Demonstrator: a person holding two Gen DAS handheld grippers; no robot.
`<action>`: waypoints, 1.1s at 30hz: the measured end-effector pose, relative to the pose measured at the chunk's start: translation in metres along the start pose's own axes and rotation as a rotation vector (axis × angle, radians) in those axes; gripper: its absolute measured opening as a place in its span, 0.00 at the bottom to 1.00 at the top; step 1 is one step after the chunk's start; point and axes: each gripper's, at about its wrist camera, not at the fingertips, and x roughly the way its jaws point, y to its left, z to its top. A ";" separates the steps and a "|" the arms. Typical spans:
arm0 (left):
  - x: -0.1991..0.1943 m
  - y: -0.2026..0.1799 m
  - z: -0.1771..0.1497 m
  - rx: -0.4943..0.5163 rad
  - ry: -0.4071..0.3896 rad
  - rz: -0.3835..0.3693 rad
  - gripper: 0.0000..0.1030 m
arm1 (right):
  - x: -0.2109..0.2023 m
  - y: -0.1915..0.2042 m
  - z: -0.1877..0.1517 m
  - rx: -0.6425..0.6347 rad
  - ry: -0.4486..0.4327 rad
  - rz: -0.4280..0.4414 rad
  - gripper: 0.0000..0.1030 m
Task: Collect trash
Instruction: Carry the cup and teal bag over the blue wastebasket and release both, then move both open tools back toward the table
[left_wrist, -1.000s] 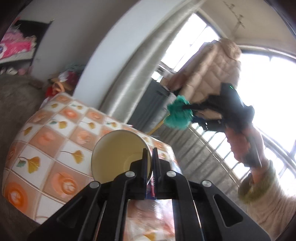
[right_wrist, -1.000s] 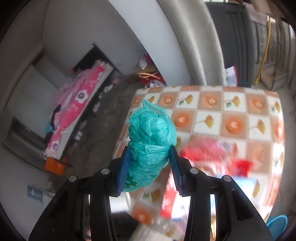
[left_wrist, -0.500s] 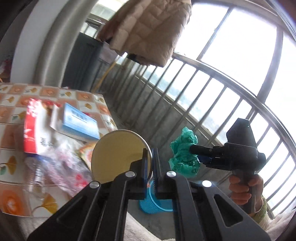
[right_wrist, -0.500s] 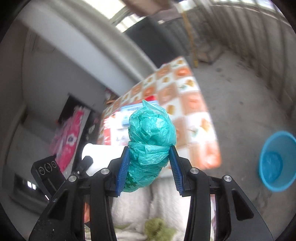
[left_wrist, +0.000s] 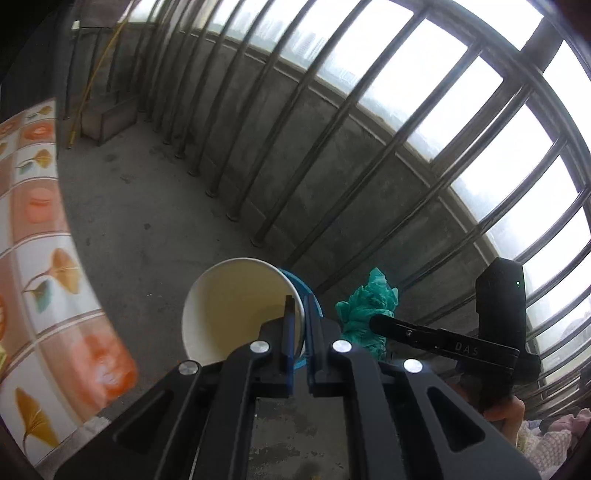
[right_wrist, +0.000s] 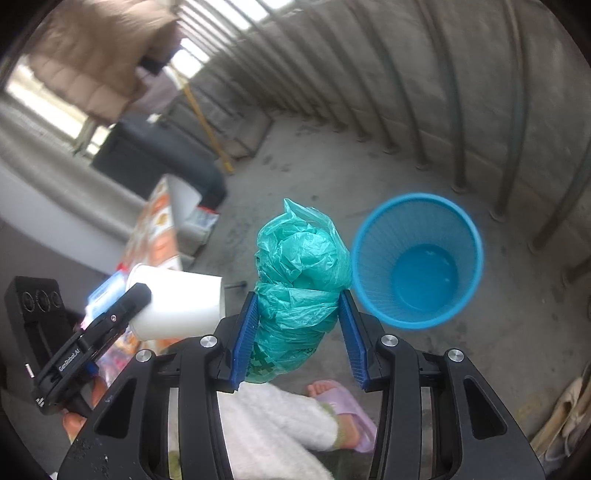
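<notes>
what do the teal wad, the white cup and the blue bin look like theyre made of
Teal wad: thin, glossy, crinkled plastic film, likely a bag.
White cup: matte, probably paper; cream lining inside.
Blue bin: moulded plastic with fine mesh-ribbed walls.

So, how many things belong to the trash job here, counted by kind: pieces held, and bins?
Held trash pieces: 2 (paper cup, green plastic bag)
Bins: 1 (blue wastebasket)
Total: 3
</notes>
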 end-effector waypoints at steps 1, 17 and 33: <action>0.017 -0.003 0.004 0.005 0.026 -0.009 0.04 | 0.006 -0.012 0.004 0.042 0.009 -0.021 0.42; 0.093 -0.011 0.025 0.044 0.073 0.070 0.54 | -0.002 -0.096 0.005 0.192 -0.063 -0.216 0.71; -0.071 -0.006 -0.005 0.086 -0.173 0.133 0.83 | -0.039 0.017 -0.027 -0.384 -0.426 -0.329 0.93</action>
